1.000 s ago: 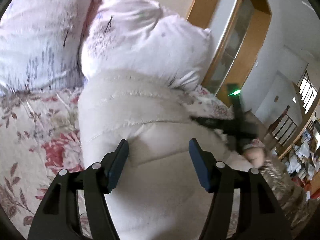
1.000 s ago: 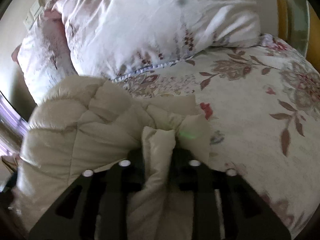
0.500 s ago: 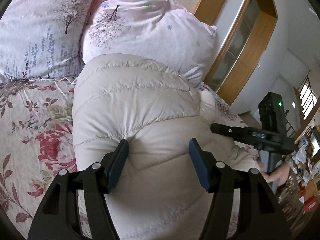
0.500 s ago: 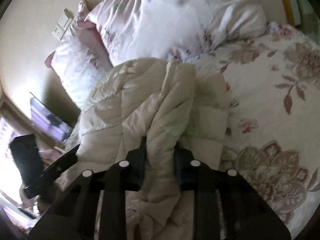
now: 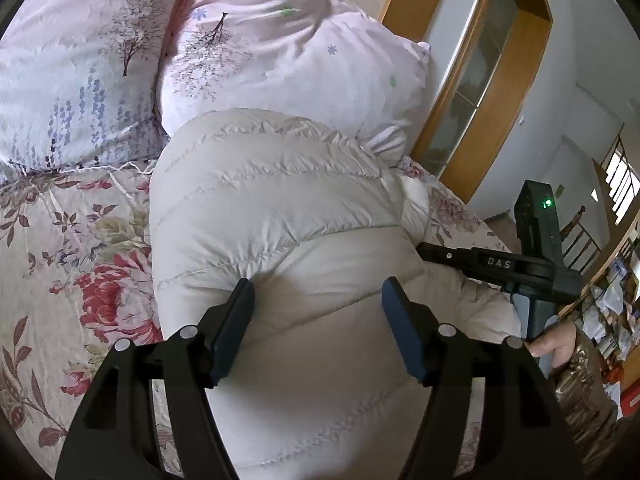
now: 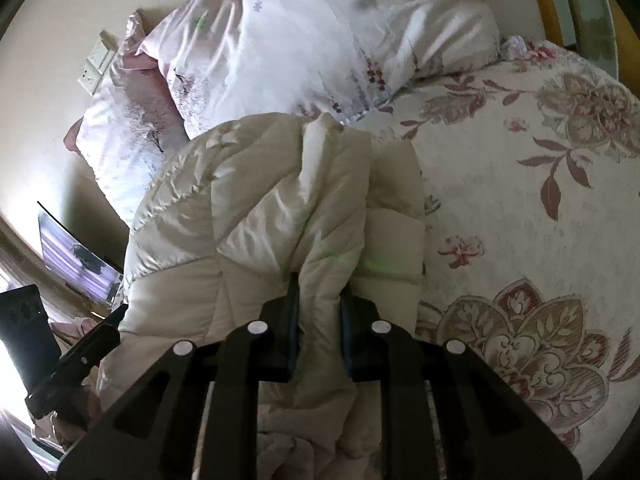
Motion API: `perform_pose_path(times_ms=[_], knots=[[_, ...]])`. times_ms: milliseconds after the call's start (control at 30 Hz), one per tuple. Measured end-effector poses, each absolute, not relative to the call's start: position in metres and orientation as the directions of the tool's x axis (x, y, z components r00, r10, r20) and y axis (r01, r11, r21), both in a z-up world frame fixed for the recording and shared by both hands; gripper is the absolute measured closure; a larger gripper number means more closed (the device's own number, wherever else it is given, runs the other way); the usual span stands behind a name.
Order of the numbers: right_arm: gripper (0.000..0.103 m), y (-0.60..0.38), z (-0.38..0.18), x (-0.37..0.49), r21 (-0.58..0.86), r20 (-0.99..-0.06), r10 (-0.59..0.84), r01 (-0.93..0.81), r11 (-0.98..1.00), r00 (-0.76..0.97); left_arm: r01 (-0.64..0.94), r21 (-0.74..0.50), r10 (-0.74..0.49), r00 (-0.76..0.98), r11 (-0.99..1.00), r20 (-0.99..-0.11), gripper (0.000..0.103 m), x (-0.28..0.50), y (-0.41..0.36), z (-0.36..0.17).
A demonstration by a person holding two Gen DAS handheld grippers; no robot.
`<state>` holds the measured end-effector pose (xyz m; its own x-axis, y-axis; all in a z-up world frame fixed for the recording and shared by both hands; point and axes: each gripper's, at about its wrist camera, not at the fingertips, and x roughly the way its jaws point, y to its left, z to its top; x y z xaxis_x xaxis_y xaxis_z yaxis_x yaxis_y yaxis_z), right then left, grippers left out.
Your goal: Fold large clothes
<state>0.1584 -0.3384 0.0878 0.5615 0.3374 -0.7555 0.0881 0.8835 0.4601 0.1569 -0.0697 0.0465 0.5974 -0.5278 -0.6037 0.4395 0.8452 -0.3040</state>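
A cream quilted puffer jacket (image 5: 272, 208) lies bunched on a floral bedspread (image 5: 60, 248), its far end against the pillows. My left gripper (image 5: 318, 300) is open and empty, its blue-padded fingers just above the jacket's near part. My right gripper (image 6: 319, 300) is shut on a thick fold of the jacket (image 6: 256, 216) and holds it up off the bed. The right gripper's black body also shows in the left wrist view (image 5: 500, 266), at the jacket's right side. What lies under the jacket is hidden.
Two pale pink pillows (image 5: 280, 52) lean against the wall at the head of the bed. A wooden-framed glass door (image 5: 480, 92) stands to the right. A wall socket (image 6: 96, 66) and a screen (image 6: 72, 256) are at the left of the bed.
My right gripper has lifted the jacket fold and pulled back from the pillows, so more of the bedspread shows. My left gripper stays open over the jacket and has hardly moved.
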Motion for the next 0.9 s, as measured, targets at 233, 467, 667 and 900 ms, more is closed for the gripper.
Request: perform_pose_path(times_ms=[233,467,667,900], knots=[[0.085,-0.342,0.08,0.157,0.467,-0.755,0.335,0.105,0.878,0.564,0.447,-0.299,-0.529,0.588,0.843,-0.612,0.035,0.159,-0.074,0.044],[0.085,-0.347,0.068,0.157,0.441,-0.782,0.292,0.157,0.884,0.551,0.461,-0.327,-0.554,0.543,0.825,-0.631,0.035,0.168,-0.082,0.035],[0.07,-0.355,0.071,0.149,0.42,-0.793,0.255,0.193,0.887,0.553,0.455,-0.343,-0.554,0.497,0.822,-0.668,0.035,0.181,-0.089,0.022],[0.07,-0.332,0.151,0.084,0.348,-0.631,0.248,-0.018,0.937,0.735,0.451,-0.343,-0.551,0.495,0.824,-0.672,0.035,0.182,-0.088,0.022]])
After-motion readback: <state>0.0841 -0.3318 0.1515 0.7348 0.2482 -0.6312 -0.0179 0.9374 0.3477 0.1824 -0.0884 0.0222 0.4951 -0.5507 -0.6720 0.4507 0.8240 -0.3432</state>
